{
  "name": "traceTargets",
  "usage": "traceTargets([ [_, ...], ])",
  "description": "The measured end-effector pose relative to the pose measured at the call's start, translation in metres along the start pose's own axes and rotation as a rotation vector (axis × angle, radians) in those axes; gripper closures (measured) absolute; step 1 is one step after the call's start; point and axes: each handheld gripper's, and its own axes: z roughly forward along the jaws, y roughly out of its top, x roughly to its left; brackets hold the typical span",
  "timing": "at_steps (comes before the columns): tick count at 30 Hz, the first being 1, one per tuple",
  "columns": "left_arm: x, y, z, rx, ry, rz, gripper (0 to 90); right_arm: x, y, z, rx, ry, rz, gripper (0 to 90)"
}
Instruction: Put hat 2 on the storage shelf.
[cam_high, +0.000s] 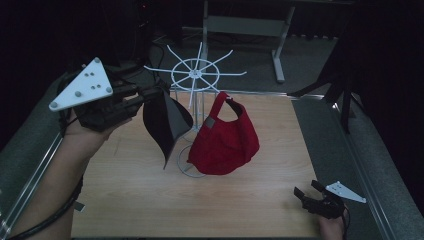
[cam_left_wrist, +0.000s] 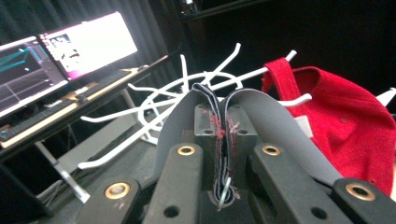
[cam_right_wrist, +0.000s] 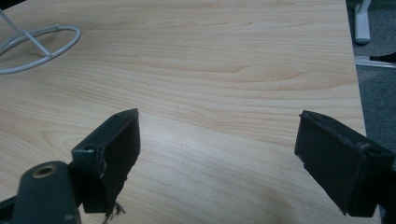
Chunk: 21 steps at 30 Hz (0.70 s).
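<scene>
At the far left, the left gripper (cam_high: 150, 95) is raised above the bench (cam_high: 150, 200), its jaws clamped on the strap of a black cap (cam_high: 165, 122) that hangs below them. The white rack (cam_high: 196, 74) stands just right of the cap, its prongs fanning out level with the jaws, so the cap's strap lies a short sideways reach from a free prong. A red cap (cam_high: 224, 137) already hangs there. Near right, the right gripper (cam_high: 312, 196) rests low with jaws spread wide and empty, well apart from the rack.
</scene>
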Motion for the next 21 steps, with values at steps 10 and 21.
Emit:
traceTargets([
  [10, -0.007, -0.022, 0.000, 0.030, -0.035, -0.007, 85.9, -0.001, 0.000, 0.000, 0.002, 0.001, 0.001, 14.1],
  [21, -0.012, -0.044, -0.006, 0.034, 0.002, -0.046, 74.9, 0.000, 0.000, 0.000, 0.004, 0.000, 0.000, 14.3],
])
